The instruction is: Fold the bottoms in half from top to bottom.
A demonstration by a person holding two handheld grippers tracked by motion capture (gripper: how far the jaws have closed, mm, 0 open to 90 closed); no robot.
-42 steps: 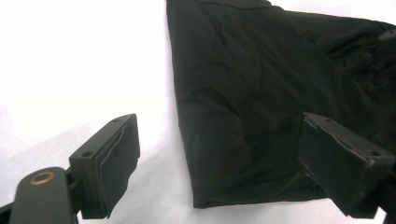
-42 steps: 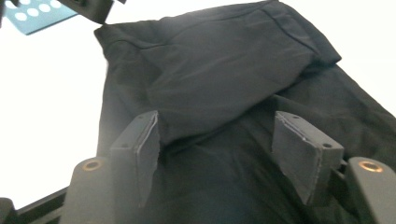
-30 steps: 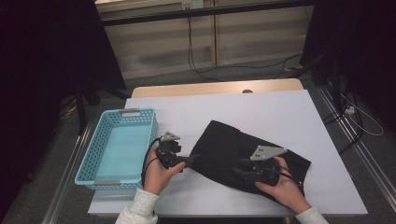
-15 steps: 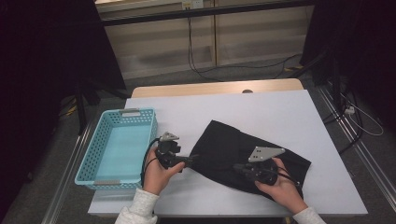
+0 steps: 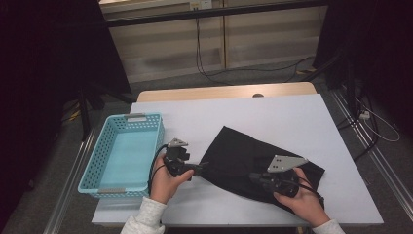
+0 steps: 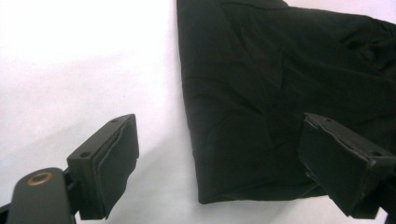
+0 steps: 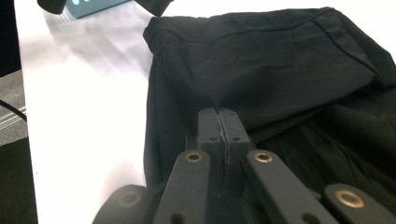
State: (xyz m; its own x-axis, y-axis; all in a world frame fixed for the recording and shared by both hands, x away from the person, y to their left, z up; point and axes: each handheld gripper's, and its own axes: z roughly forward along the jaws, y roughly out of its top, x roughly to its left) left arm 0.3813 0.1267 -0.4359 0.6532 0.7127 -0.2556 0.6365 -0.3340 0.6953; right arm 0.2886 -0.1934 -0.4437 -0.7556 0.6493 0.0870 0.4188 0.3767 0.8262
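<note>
A black cloth [image 5: 253, 156] lies spread on the right half of the white table [image 5: 253, 117]. My left gripper [image 5: 202, 165] sits at the cloth's left corner, held by a hand. In the left gripper view it [image 6: 224, 163] is open, its pads [image 6: 112, 163] set wide apart on either side of the cloth's corner [image 6: 243, 140]. My right gripper [image 5: 253, 178] rests over the cloth's near part with a grey plate [image 5: 285, 162] on top. In the right gripper view it [image 7: 219, 116] is shut, pads pressed together above the cloth [image 7: 261, 65], with no fabric showing between them.
An empty teal basket [image 5: 157, 146] stands at the table's left side, close to the left hand. A wooden strip [image 5: 224, 91] runs along the table's far edge. Bare white tabletop extends beyond the cloth toward the back and right.
The right hand and its gripper have shifted slightly toward the near right. The left gripper has stayed at the cloth's corner.
</note>
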